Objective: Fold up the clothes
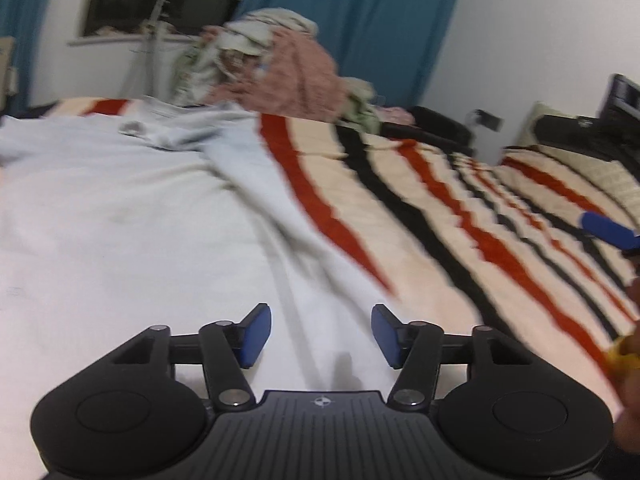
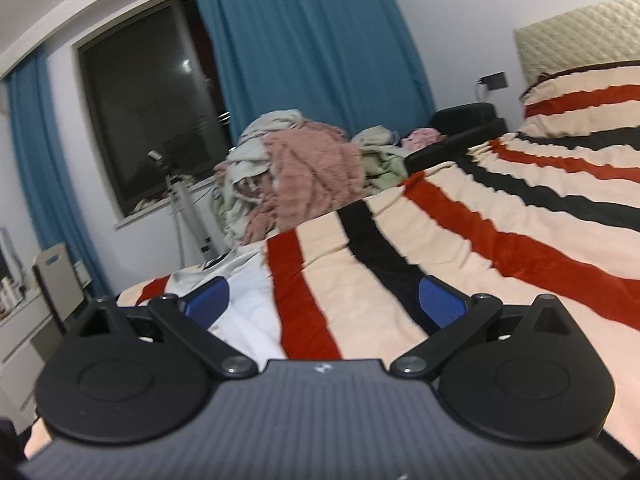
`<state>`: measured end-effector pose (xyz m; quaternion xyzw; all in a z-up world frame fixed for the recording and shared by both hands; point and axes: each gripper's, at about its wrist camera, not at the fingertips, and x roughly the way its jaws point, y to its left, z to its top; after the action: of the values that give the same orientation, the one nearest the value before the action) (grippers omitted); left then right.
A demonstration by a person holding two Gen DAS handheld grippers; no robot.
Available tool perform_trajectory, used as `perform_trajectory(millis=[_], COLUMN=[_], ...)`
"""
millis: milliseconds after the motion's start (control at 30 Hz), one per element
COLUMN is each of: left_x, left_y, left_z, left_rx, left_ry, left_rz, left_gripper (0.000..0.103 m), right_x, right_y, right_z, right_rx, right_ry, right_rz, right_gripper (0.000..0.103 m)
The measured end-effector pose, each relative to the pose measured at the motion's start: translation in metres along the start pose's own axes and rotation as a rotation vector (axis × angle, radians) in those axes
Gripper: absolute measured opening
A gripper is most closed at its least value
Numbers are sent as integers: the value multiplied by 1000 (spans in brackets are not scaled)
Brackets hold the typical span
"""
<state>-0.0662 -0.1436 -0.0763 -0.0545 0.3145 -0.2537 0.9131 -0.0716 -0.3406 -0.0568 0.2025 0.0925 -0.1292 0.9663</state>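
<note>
While the shirt lies spread on the bed, the left gripper hangs low over its near hem, jaws parted and empty, a stance that looks chosen for a pinch at the cloth's lower edge. The right gripper sits off the garment's right side over the striped blanket, jaws wide apart and holding nothing; only a strip of white cloth shows past its left finger. In the left wrist view one blue finger of that gripper pokes in at the far right edge, well apart from the shirt.

The shirt is pale, nearly white, laid mostly flat with its length running away from the camera. A long soft crease runs up its right side, and its right border lies in a loose ridge against a red stripe. At the far end the cloth bunches around what appears to be the collar, with a small label or print there; blur keeps it unreadable. By this layout, no fold looks made yet.

Beyond the bed, a heap of clothes, pink and cream, waits beside a blue curtain and a dark window.
</note>
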Motion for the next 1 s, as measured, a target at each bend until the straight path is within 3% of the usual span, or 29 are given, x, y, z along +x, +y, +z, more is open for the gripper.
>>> perform_trajectory(millis=[100,200,400,533,567,633,700,800,1000], left_x=[15,26,49,75,83,99,107,92,19], left_y=[-18,-30,-42,-51,-52,-55,-53,-38,5], left_z=[0,-2,-7,-13,-14,-16,-15,-3,19], left_rx=[0,7,22,31,34,40,37,-44,-179], left_ry=[29,49,90,144,159,192,204,181,109], left_rz=[-87,-122,-164,-169,-158,-108,-63,-99,-165], left_gripper=[54,54,57,65,63,45,4,2,2], right_x=[0,0,2,13,15,17,19,21,17], right_y=[-14,-37,-70,-68,-66,-64,-63,-61,-52], right_z=[4,9,13,8,7,6,5,4,4], right_rx=[32,127,261,247,237,219,206,194,146], right_ry=[-15,-9,-12,23,26,28,33,38,23], right_rz=[-16,-23,-53,-54,-55,-63,-72,-80,-93], right_gripper=[103,103,103,103,103,103,103,103,103])
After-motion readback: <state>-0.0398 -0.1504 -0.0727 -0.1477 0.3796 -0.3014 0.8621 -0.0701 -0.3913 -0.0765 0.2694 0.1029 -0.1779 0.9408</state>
